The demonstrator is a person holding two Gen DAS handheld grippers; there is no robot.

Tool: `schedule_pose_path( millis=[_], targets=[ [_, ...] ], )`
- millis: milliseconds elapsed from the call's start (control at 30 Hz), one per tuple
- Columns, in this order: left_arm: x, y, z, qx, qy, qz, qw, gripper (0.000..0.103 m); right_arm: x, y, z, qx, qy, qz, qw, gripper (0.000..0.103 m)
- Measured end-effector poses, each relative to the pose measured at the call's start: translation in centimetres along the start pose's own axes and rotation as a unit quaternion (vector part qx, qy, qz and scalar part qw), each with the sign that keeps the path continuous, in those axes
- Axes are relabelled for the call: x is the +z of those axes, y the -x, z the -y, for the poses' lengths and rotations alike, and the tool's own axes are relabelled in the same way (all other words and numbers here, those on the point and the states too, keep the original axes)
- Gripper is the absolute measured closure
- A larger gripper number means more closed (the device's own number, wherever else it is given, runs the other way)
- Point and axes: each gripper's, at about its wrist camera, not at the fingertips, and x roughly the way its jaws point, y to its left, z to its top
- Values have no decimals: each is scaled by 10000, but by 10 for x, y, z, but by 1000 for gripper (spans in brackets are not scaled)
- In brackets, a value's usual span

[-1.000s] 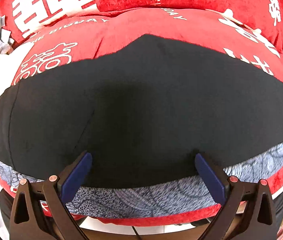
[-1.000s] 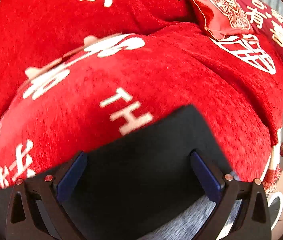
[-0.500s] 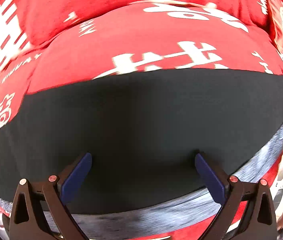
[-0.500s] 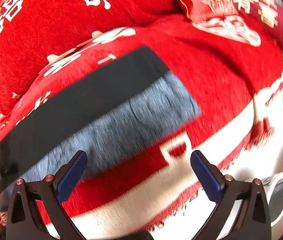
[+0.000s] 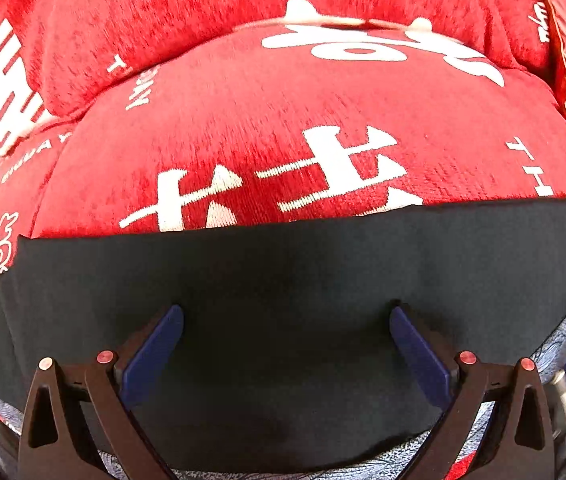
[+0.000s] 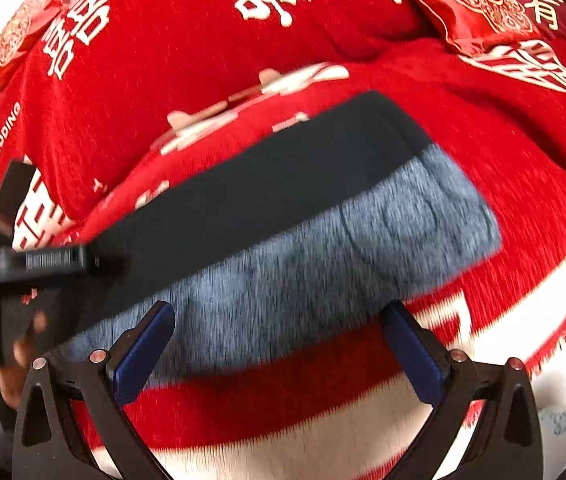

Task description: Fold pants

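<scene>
Right gripper point(image 6: 279, 344) backing off the pants point(image 6: 283, 200), jaws spread, empty.
Left gripper point(image 5: 285, 344) also spread, hovering over black panel; long fold laid, cross-fold probably pending.

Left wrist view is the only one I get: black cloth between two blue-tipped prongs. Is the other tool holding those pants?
Observer: No. The right gripper has its jaws open and empty, just in front of the pants.
Operator: What is that grey sliver at the bottom of my picture?
Observer: A broad band of grey patterned fabric, lying alongside the black band on its near side.
Operator: And who carries my tool?
Observer: A hand grips the left gripper over the left end of the pants.
</scene>
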Motion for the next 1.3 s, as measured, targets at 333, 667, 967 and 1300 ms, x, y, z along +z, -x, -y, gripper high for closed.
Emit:
schedule_pose_path(
  millis=[333, 667, 967, 1300],
  targets=[
    [-3, 1, 0, -9, 15, 72, 10000, 0, 29, -23, -10, -269, 229, 329, 9988, 0],
    [-4, 1, -3, -107, 0, 121, 9999, 0, 43, -34, -29, -664, 505, -2, 9965, 44],
    [-3, 0, -2, -131, -41, 153, 9998, 0, 49, -14, -42, -871, 537, -6, 9948, 72],
    [-1, 16, -16, -422, 267, -151, 9986, 6, 42, 13, -93, -1147, 1182, 231, 9861, 74]
  ],
)
